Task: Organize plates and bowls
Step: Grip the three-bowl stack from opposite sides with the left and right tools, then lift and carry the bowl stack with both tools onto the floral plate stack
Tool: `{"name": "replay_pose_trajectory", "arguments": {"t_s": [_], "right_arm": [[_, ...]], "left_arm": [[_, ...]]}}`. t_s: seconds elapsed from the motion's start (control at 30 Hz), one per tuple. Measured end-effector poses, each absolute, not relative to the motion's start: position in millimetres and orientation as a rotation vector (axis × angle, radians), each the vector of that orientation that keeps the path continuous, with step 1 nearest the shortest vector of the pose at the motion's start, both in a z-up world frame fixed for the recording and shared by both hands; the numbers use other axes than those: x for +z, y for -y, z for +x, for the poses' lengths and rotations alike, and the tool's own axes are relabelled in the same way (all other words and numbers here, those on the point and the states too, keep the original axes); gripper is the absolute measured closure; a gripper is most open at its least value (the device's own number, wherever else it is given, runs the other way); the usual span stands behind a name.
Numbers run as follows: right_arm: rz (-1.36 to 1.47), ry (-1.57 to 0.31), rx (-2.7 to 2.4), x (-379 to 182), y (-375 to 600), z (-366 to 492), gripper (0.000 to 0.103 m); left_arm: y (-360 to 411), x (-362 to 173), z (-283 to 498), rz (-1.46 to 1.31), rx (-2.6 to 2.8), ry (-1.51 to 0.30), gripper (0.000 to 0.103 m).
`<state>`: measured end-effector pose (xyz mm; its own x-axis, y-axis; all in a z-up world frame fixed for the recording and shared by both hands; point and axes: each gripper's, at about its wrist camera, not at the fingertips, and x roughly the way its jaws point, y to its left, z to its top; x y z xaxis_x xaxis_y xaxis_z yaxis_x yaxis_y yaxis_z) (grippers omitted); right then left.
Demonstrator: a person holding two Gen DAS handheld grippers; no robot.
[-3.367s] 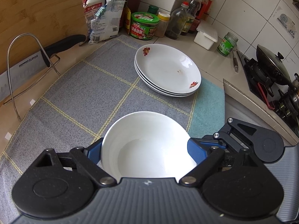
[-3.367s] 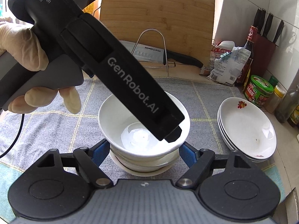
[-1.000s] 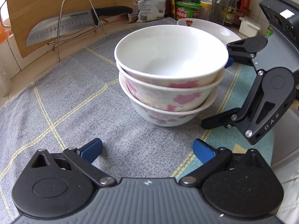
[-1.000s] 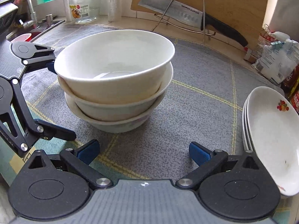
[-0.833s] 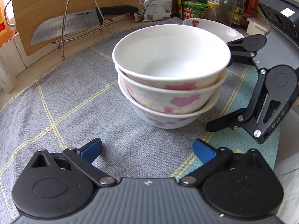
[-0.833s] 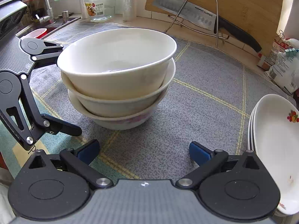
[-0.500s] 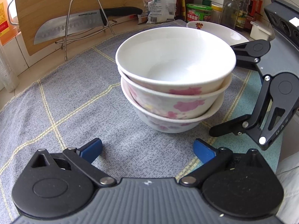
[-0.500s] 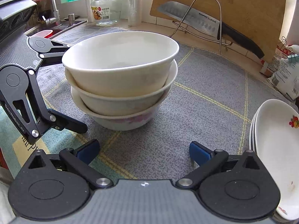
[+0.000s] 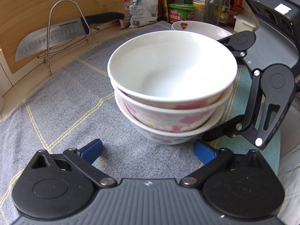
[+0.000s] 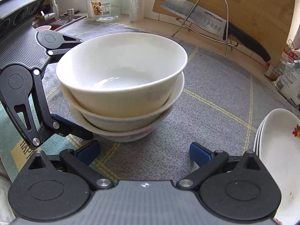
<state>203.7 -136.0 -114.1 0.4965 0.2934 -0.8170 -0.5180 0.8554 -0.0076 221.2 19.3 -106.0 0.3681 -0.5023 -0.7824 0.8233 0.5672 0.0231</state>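
Three white bowls with pink flowers stand nested in a stack (image 9: 172, 93) (image 10: 121, 86) on the grey checked mat (image 9: 61, 108). My left gripper (image 9: 148, 150) is open just in front of the stack, its blue pads clear of the bottom bowl. My right gripper (image 10: 143, 150) is open as well, facing the stack from the other side. Each view shows the other gripper beside the bowls, with open fingers (image 9: 241, 123) (image 10: 61, 129) low near the bottom bowl. A stack of white plates (image 10: 277, 150) (image 9: 198, 28) with a red flower lies to the right.
A cleaver (image 9: 56, 35) rests in a wire rack against a wooden board (image 10: 243, 5). Food bags, a green tub (image 9: 180, 13) and bottles line the back wall. A glass jar (image 10: 106, 1) and a sink tap (image 10: 50, 15) stand far left in the right wrist view.
Earlier my left gripper set a bowl on the stack and let go. Since a second ago both grippers have crept a little closer to the stack, staying open.
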Motion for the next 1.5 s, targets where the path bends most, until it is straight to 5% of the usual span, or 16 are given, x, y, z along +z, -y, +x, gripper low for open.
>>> {"name": "replay_pose_trajectory", "arguments": {"t_s": [0.37,0.8,1.5], "right_arm": [[-0.415,-0.849,0.684,-90,129,212,0.000],[-0.444,-0.884,0.758,-84,128,213,0.017],[-0.468,-0.905,0.776,-78,126,213,0.018]], "left_arm": [[-21,-84,224,0.563,-1.034,-0.711,0.003],[-19,-82,235,0.540,-1.192,-0.741,0.020],[-16,-77,249,0.621,-1.290,-0.752,0.020]]}}
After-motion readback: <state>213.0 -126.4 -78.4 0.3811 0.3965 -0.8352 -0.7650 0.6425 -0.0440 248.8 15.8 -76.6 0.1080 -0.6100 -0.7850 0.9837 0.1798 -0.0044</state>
